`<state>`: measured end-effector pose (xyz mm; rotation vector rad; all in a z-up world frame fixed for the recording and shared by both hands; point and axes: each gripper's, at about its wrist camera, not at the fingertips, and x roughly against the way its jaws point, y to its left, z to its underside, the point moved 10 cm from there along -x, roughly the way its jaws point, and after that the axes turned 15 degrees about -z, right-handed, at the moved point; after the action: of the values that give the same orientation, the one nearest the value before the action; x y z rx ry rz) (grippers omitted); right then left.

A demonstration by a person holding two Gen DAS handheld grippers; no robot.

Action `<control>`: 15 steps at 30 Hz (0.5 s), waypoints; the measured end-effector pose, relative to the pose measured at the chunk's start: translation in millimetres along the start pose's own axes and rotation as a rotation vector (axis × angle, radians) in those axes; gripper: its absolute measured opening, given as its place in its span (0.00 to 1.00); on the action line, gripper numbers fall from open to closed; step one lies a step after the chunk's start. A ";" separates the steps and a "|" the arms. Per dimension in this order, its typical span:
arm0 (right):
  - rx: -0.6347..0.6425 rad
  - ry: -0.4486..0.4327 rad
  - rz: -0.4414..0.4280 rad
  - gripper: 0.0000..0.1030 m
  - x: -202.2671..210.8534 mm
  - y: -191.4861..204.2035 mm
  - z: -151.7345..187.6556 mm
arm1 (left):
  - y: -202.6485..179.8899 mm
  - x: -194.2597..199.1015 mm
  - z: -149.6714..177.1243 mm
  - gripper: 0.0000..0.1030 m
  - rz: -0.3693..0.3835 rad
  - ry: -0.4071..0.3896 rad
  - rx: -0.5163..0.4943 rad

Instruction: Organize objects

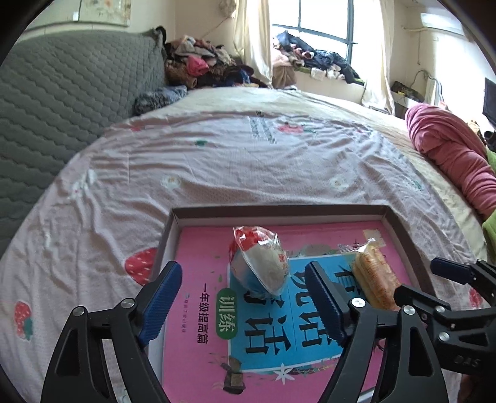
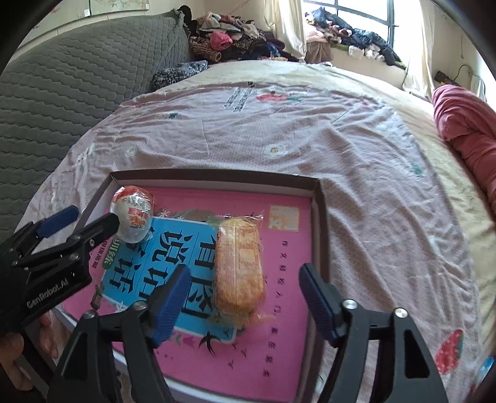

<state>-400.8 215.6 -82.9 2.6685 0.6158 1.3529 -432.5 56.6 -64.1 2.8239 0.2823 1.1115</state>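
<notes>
Over the box (image 1: 400, 223) on the bed (image 1: 217, 161), the left gripper (image 1: 245, 297) and right gripper (image 2: 245, 297) hang with jaws apart, empty. The bun (image 1: 263, 263) and cracker pack (image 2: 238, 269) lie loose on the book (image 2: 279, 341). I judge a stray jaw could nudge either slick wrapper, sliding it across the glossy cover.

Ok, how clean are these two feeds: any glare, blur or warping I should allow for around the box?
Left wrist view: the window is blown out, the bed bulges from fisheye warp, and the snacks in the box read sharp. Right wrist view: same bulge and dark corners, window overexposed, and the near fingers slightly soft.
</notes>
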 end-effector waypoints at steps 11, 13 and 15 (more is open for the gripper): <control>0.021 -0.015 -0.007 0.81 36.7 24.1 6.9 | 15.8 51.3 -2.4 0.88 0.028 -0.022 0.010; 0.022 -0.013 -0.015 0.81 43.9 31.8 11.2 | 23.6 60.6 0.5 0.93 0.019 -0.010 0.020; 0.026 -0.012 -0.016 0.81 55.4 42.2 15.0 | 35.4 73.1 3.9 1.00 -0.026 -0.020 0.017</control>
<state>-346.5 200.1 -39.4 2.6842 0.6563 1.3328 -372.6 37.0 -12.8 2.8360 0.3281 1.0805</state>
